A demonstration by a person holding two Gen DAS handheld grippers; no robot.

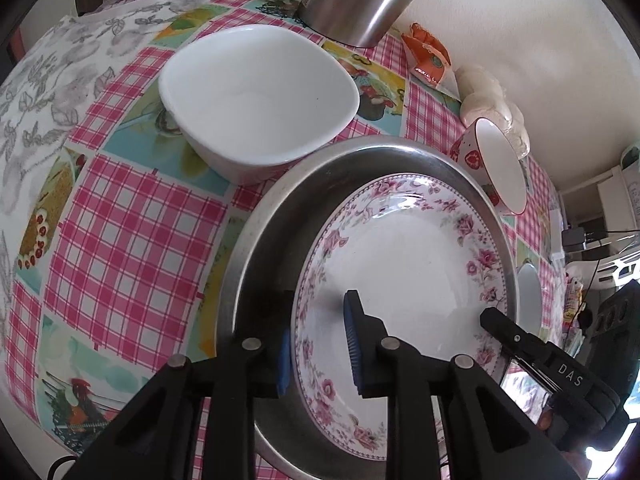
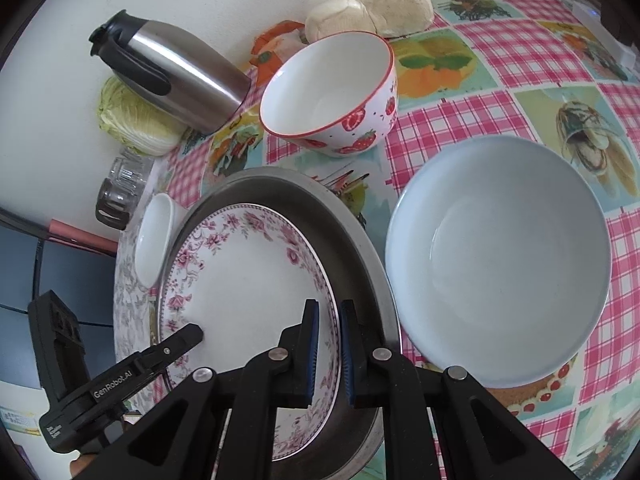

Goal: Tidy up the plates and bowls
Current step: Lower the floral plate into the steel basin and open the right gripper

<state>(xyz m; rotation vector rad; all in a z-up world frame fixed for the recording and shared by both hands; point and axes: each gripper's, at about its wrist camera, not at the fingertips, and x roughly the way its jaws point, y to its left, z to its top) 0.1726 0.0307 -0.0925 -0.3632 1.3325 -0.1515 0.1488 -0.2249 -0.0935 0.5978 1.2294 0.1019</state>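
On tablecloth [image 2: 500, 64], one floral plate [image 2: 248, 280], three bowls [image 2: 496, 256]

Three bowls [image 2: 496, 256], one floral plate [image 2: 248, 280], one steel tray [image 2: 360, 248].

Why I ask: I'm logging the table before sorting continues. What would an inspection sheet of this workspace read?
Surface: checked picture tablecloth, fully covering the table.
Job's things: floral plate lying in metal tray; white square bowl, strawberry bowl and pale blue bowl upright around the tray.
Clutter: steel jug, cabbage, bread rolls, orange packet, glasses.
Grippers: left gripper open, plate rim between its jaws; right gripper shut on the opposite rim.
Cables: dark cable beyond the table edge.
Surroundings: pale wall behind the table.
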